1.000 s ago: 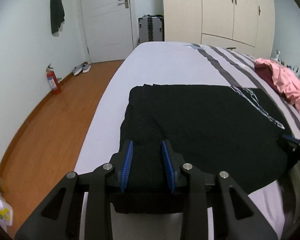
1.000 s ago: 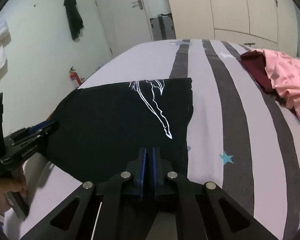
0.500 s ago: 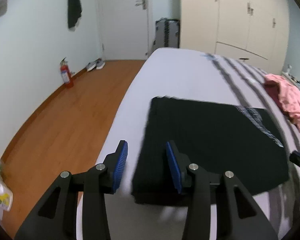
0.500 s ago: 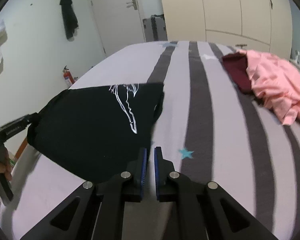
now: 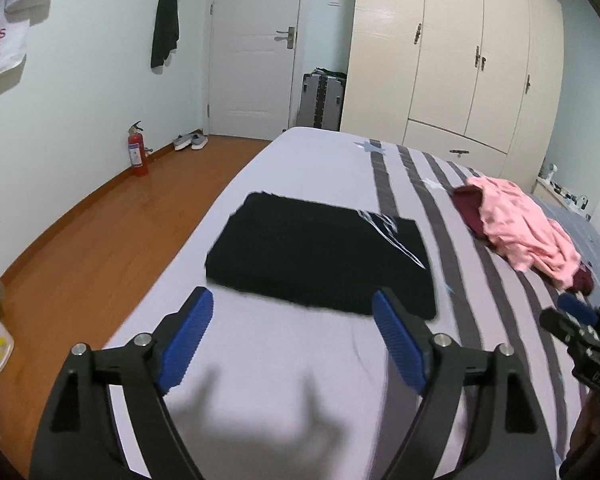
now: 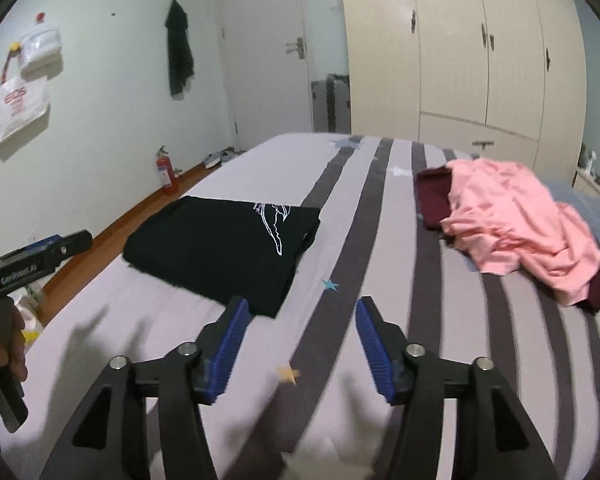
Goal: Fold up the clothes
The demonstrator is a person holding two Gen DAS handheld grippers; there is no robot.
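Left gripper (image 5: 292, 312) jaws had just opened wide, nothing between, clear of folded black T-shirt (image 5: 320, 256) lying flat on striped bed (image 5: 300, 160). Right gripper (image 6: 298, 322) likewise just opened, empty, above sheet. Frames motion-blurred. Pink garment (image 6: 516, 224) heaped over maroon one (image 6: 434, 196), well apart.

Left tongs (image 5: 292, 308) just opened, empty, folded black shirt (image 5: 320, 256) beyond, striped bed (image 5: 300, 360)
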